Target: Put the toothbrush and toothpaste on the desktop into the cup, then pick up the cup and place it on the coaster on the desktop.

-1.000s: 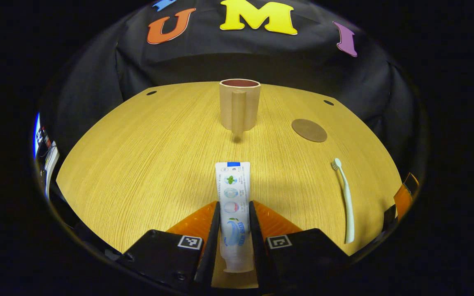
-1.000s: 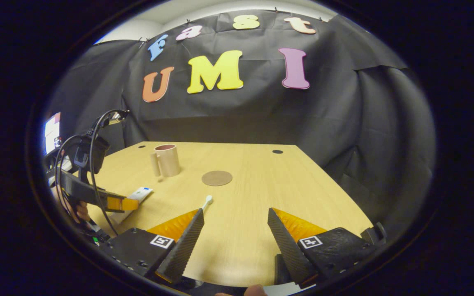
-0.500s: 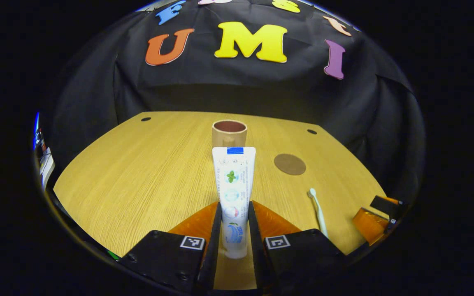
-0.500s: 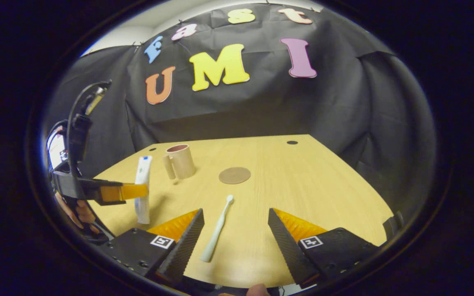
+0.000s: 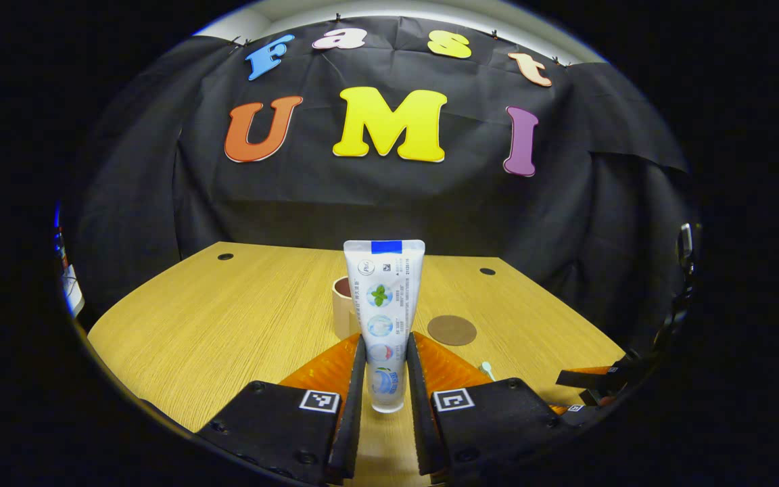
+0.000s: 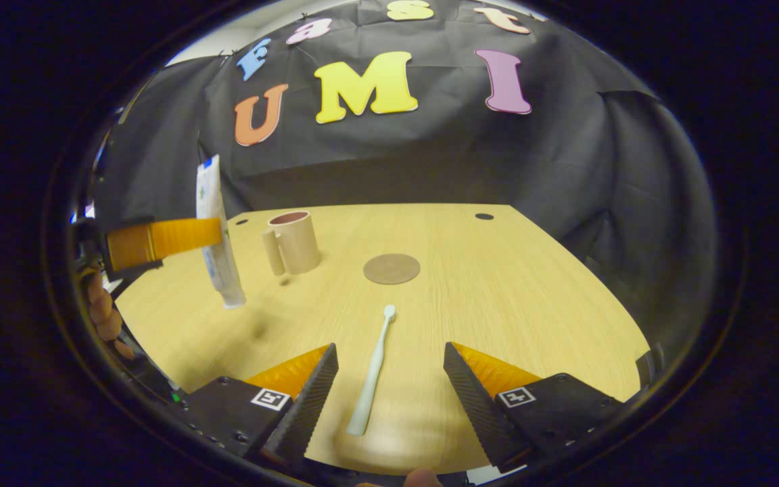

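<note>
Our left gripper [image 5: 385,379] clamping the toothpaste tube [image 5: 383,311] upright at frame centre, tan cup [image 6: 293,241] upper left, our right gripper [image 6: 389,379] spread wide over the toothbrush [image 6: 373,375], coaster [image 6: 391,268] mid-frame

On the wooden counter [image 6: 470,297] stand a cup [image 6: 293,241], a round coaster [image 6: 391,268] beside it, and a toothbrush [image 6: 372,370] lying nearer.

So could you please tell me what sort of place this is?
Probably a staged recording booth, not a bathroom: black cloth hangs behind a bare wooden table holding only a cup, coaster and toothbrush.
</note>
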Tool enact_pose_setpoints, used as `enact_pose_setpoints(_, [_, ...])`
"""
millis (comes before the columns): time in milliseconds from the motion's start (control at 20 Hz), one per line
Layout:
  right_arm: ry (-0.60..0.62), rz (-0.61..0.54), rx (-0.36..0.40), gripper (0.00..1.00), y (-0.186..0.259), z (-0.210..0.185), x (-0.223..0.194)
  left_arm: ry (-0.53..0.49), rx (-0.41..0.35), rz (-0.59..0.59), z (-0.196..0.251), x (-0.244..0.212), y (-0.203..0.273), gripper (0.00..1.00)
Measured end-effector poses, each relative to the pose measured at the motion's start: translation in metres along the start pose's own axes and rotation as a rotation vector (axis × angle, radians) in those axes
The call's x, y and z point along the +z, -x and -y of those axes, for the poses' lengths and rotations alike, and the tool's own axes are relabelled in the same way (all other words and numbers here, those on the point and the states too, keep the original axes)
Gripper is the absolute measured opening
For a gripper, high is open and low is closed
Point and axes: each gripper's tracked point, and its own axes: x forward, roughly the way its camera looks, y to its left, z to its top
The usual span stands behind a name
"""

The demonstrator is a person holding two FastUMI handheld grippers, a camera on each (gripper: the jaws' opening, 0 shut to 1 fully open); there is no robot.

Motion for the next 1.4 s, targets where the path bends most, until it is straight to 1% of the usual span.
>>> enact_pose_setpoints(150, [-0.031, -0.073, -0.017, 0.95, -0.015, -0.01, -0.003, 0.012, 0.003, 0.021, -0.006, 0.015, 0.002, 0.36])
enact_pose_setpoints(200, [-0.048, -0.092, -0.035, 0.95, -0.024, -0.01, -0.003, 0.009, 0.005, 0.031, -0.009, 0.021, 0.004, 0.4])
enact_pose_setpoints(250, [-0.059, -0.108, -0.054, 0.95, -0.03, -0.011, -0.002, 0.008, 0.012, 0.04, -0.014, 0.026, 0.004, 0.36])
enact_pose_setpoints(400, [-0.031, -0.099, -0.103, 0.95, -0.047, -0.008, 0.011, 0.014, 0.027, 0.071, -0.025, 0.039, 0.011, 0.36])
enact_pose_setpoints(450, [-0.021, -0.103, -0.116, 0.95, -0.053, -0.006, 0.014, 0.018, 0.034, 0.075, -0.029, 0.041, 0.011, 0.4])
enact_pose_setpoints(500, [-0.03, -0.114, -0.115, 0.93, -0.059, -0.008, 0.014, 0.028, 0.038, 0.081, -0.033, 0.045, 0.013, 0.39])
enact_pose_setpoints(550, [-0.046, -0.129, -0.112, 0.87, -0.064, -0.008, 0.012, 0.043, 0.039, 0.087, -0.035, 0.049, 0.015, 0.36])
enact_pose_setpoints(650, [-0.07, -0.179, -0.113, 0.85, -0.073, -0.01, 0.002, 0.055, 0.043, 0.1, -0.039, 0.057, 0.017, 0.36])
enact_pose_setpoints(700, [-0.075, -0.219, -0.115, 0.82, -0.074, -0.011, -0.007, 0.046, 0.048, 0.109, -0.042, 0.06, 0.018, 0.36])
enact_pose_setpoints(750, [-0.077, -0.198, -0.115, 0.75, -0.075, -0.01, -0.003, 0.033, 0.054, 0.116, -0.044, 0.064, 0.018, 0.4])
enact_pose_setpoints(800, [-0.082, -0.203, -0.114, 0.77, -0.074, -0.011, -0.002, 0.021, 0.063, 0.123, -0.046, 0.067, 0.017, 0.36])
enact_pose_setpoints(900, [-0.099, -0.205, -0.117, 0.48, -0.076, -0.008, -0.002, 0.008, 0.073, 0.133, -0.047, 0.07, 0.015, 0.36])
enact_pose_setpoints(1000, [-0.116, -0.212, -0.07, 0.24, -0.079, -0.012, -0.002, 0.011, 0.064, 0.129, -0.043, 0.07, 0.011, 0.36])
enact_pose_setpoints(1050, [-0.123, -0.215, -0.056, 0.02, -0.079, -0.012, -0.001, 0.009, 0.058, 0.123, -0.039, 0.069, 0.01, 0.36])
enact_pose_setpoints(1150, [-0.129, -0.207, -0.043, 0.02, -0.079, -0.009, -0.001, -0.005, 0.05, 0.126, -0.037, 0.071, 0.007, 0.36])
enact_pose_setpoints(1200, [-0.131, -0.202, -0.045, 0.0, -0.08, -0.007, 0.003, -0.008, 0.05, 0.135, -0.038, 0.072, 0.004, 0.4])
enact_pose_setpoints(1250, [-0.136, -0.195, -0.04, 0.0, -0.079, -0.007, 0.004, -0.014, 0.048, 0.154, -0.038, 0.076, 0.001, 0.36])
enact_pose_setpoints(1400, [-0.14, -0.137, -0.024, 0.0, -0.068, -0.006, 0.022, 0.0, 0.037, 0.158, -0.041, 0.075, -0.018, 0.36])
